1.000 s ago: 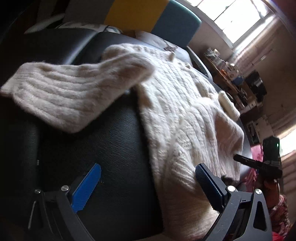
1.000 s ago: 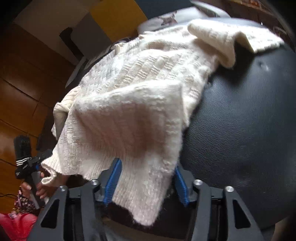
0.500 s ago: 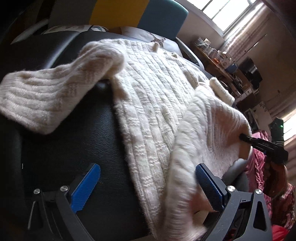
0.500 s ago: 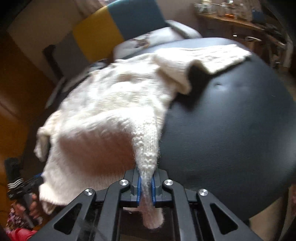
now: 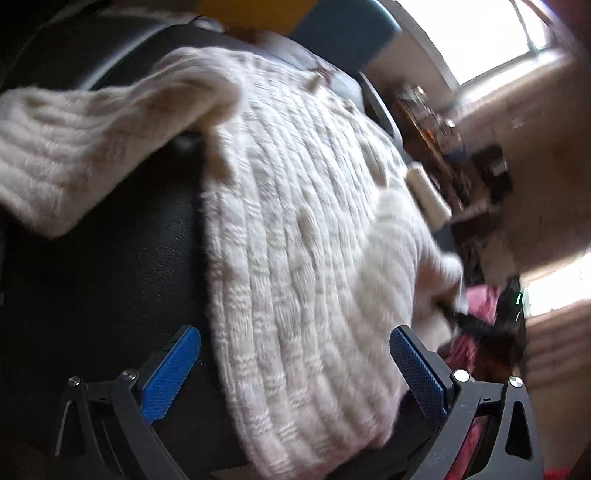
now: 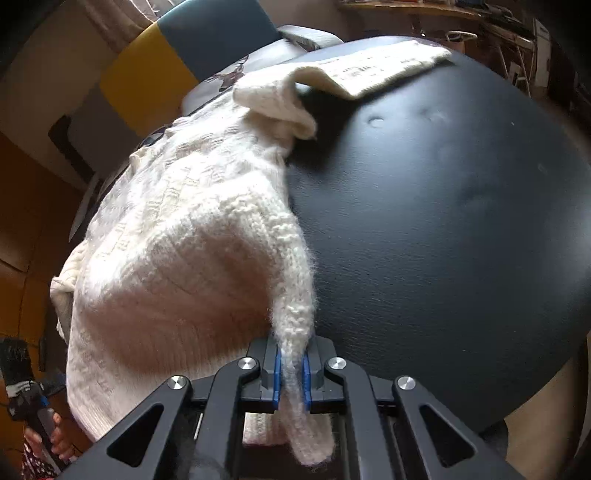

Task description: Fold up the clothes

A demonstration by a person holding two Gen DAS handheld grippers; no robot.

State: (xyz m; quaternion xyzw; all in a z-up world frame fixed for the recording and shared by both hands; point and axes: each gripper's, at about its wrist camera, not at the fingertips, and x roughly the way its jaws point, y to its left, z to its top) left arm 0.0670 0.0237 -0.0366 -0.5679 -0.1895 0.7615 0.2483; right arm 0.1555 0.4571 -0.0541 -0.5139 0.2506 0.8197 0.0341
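Observation:
A cream cable-knit sweater [image 5: 295, 236] lies on a black leather surface [image 5: 110, 295], also seen in the right wrist view [image 6: 177, 236]. One sleeve [image 5: 74, 147] stretches left in the left wrist view; the other sleeve [image 6: 369, 66] lies at the far side in the right wrist view. My left gripper [image 5: 291, 365] is open, its blue pads either side of the sweater's near hem. My right gripper [image 6: 291, 373] is shut on the sweater's edge, lifting it off the black surface [image 6: 443, 221].
A yellow and teal cushion [image 6: 184, 55] sits behind the sweater. A cluttered shelf [image 5: 436, 122] and a bright window [image 5: 498, 33] are at the back right. The other hand-held gripper [image 6: 26, 391] shows at the lower left of the right wrist view.
My right gripper closed on the sweater's edge and pulled it up and back. My left gripper moved closer over the hem, still open.

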